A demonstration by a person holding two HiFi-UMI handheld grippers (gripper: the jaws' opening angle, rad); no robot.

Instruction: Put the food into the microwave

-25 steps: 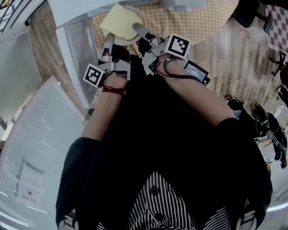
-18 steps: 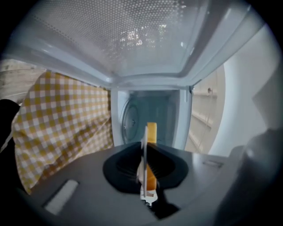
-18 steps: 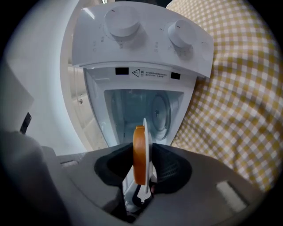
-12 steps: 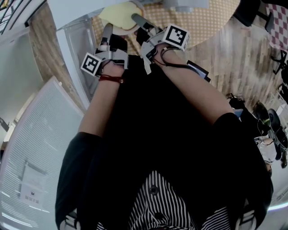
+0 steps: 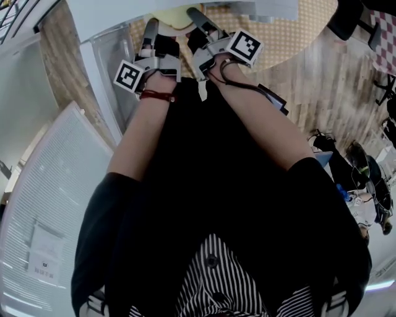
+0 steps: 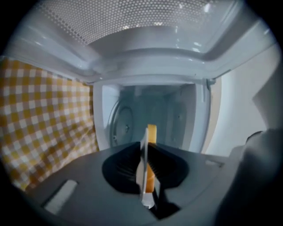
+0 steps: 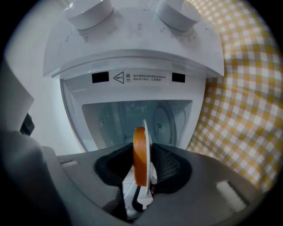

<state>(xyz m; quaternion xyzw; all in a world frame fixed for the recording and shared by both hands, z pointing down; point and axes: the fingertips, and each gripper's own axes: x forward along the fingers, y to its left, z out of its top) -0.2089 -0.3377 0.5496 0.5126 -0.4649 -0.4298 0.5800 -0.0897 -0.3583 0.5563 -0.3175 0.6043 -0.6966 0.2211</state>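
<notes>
White china shows edge-on between both sets of jaws. The plate (image 6: 143, 170) carries a yellow-orange slice of food (image 6: 151, 132), and the 2 grippers hold it by opposite rims. The left gripper (image 6: 147, 152) has its jaws nearly together with the rim between them. They have just been opening a little, yet the pads lie against the plate. The right gripper (image 7: 142, 145) is closed to a narrow gap on the other rim, pads pressing it.

Straight ahead stands the open microwave (image 7: 132, 62), with its round turntable (image 7: 167, 120) visible inside the cavity. Its perforated door (image 6: 132, 22) is swung out beside the left gripper, and 2 knobs (image 7: 177, 13) sit on the panel by the right one.

In the head view the plate is almost wholly hidden under the microwave's top edge, at the mouth of the cavity. How far in it reaches cannot be told. The microwave stands on a yellow-checked tablecloth (image 5: 278, 31).
</notes>
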